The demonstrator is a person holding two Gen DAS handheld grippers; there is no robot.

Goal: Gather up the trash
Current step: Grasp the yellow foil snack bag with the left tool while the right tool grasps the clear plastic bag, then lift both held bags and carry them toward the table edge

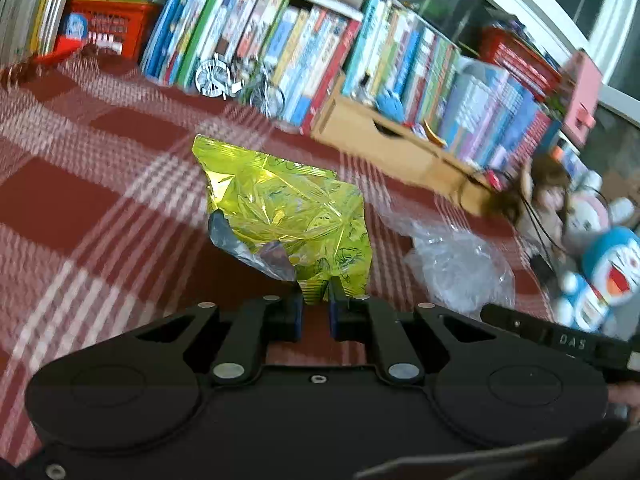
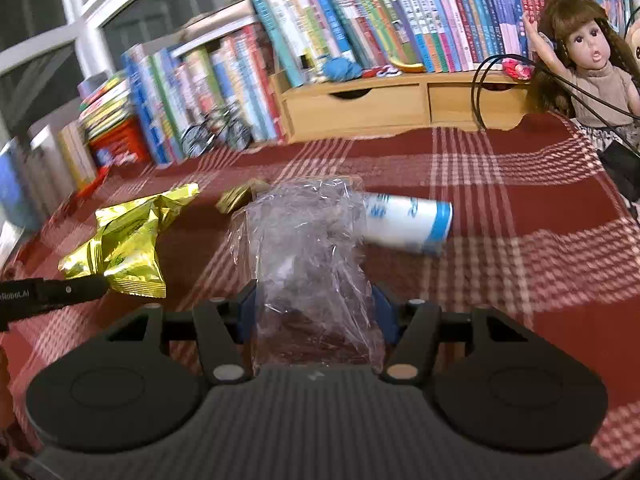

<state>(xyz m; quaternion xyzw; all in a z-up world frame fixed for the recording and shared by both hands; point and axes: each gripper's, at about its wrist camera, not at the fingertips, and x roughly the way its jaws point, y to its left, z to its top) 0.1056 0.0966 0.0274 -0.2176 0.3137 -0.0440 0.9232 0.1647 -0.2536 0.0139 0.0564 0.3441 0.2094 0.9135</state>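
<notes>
1. The left gripper point(image 1: 316, 300), at the lower middle of the left wrist view, has its jaws drawn narrow and pinches the bottom edge of a crumpled yellow-green foil snack wrapper point(image 1: 288, 216), which rises above the fingertips over the cloth.
2. The right gripper point(image 2: 316, 316), low in the right wrist view, has its blue pads point(image 2: 246, 316) pressed against both sides of a crinkled clear plastic bag point(image 2: 308, 248) that fills the gap between them.
3. Behind that bag, right of centre, a white paper cup with blue bands point(image 2: 408, 222) lies on its side.
4. A small gold foil scrap point(image 2: 236, 198) lies just left of the bag's top.
5. All of it lies over a red and white plaid tablecloth point(image 2: 500, 248).
6. Along the top of the frame stand a row of colourful books point(image 2: 360, 20) and a light wooden drawer shelf point(image 2: 360, 108).
7. A brown-haired doll point(image 2: 588, 52) sits at the upper right.
</notes>
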